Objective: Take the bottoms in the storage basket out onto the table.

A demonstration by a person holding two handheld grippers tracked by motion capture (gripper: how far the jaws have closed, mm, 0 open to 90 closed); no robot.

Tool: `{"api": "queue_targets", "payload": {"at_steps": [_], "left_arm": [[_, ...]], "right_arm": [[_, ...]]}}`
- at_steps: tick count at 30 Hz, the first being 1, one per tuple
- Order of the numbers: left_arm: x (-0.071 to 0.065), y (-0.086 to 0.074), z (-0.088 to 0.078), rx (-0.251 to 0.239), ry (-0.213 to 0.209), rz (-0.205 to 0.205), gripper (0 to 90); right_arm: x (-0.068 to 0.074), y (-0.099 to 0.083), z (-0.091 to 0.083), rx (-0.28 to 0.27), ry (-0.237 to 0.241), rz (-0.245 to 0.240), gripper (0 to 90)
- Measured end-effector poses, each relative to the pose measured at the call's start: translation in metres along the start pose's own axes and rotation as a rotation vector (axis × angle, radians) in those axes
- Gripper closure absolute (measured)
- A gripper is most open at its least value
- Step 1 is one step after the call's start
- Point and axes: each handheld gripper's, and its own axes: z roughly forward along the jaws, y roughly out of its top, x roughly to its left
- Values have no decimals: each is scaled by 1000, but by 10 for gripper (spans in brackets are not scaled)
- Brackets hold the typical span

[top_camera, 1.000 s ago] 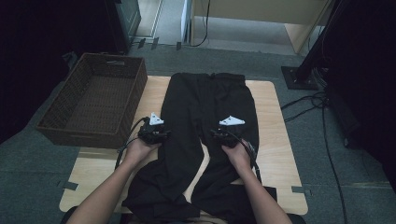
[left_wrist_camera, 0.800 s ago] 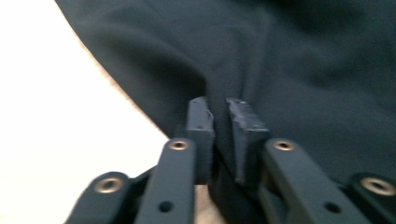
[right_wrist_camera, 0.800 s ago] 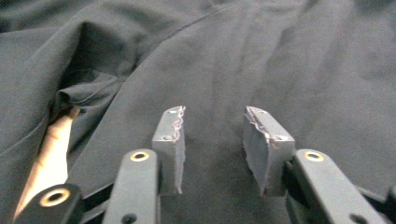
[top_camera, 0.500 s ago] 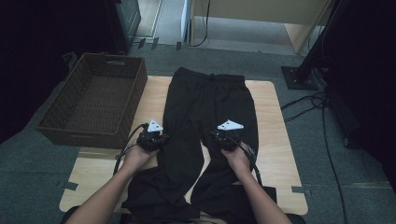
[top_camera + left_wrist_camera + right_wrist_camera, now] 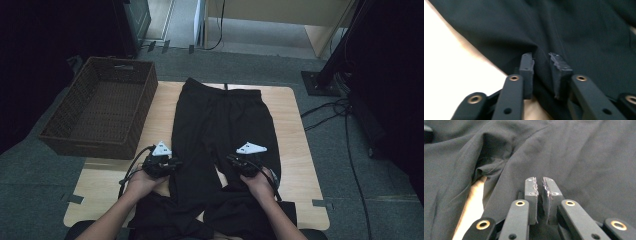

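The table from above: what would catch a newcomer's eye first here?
A pair of black trousers lies spread along the wooden table, waistband at the far end. On the near part of each leg sits a hand-held tool: the left gripper at the trousers' left edge, the right gripper on the other leg. A dark woven basket stands to the left.

No words, labels, brand names, numbers or signs can be read anywhere in these pictures.
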Motion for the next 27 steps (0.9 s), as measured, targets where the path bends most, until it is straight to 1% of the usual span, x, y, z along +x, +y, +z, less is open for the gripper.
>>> {"api": "queue_targets", "payload": {"at_steps": [1,3,4,5,6,7,9,12,13,14,16,17,18,19,21,22,23,25,27], "left_arm": [[2,1,-1,-10,4,-1,688],[5,5,-1,-24,25,14,661],[6,7,0,-26,36,25,655],[9,10,0,-24,51,38,644],[12,14,1,-22,56,44,641],[15,17,2,-32,60,39,641],[21,24,6,-34,70,31,643],[31,32,11,-35,75,16,659],[35,34,14,-44,76,4,661],[38,35,16,-48,75,2,660],[44,37,21,-42,77,-11,659],[46,37,23,-33,79,-12,657],[47,37,26,-28,79,-12,655],[49,36,28,-19,83,-8,654],[51,34,32,-7,82,-18,658],[51,32,33,-2,83,-20,665],[50,31,34,4,83,-16,666],[50,29,34,0,85,-8,663],[51,28,33,-6,82,-13,663]], "right_arm": [[0,1,1,-3,-5,-8,808],[-1,5,4,-4,-13,-11,791],[-2,7,5,-2,-14,-13,789],[-4,10,6,-8,-17,-12,783],[-6,13,7,-19,-24,-12,780],[-8,16,8,-22,-29,-4,780],[-14,23,11,-19,-42,3,763],[-25,32,15,-24,-48,37,736],[-28,34,16,-28,-53,41,737],[-30,35,17,-24,-63,40,737],[-36,38,21,-16,-71,35,736],[-37,38,22,-11,-79,39,733],[-40,38,24,-14,-84,31,725],[-42,38,25,-4,-90,39,722],[-45,37,29,2,-98,50,710],[-46,36,30,9,-100,49,711],[-46,35,31,14,-101,49,710],[-47,34,32,15,-101,49,707],[-46,34,32,15,-105,40,700]]}}
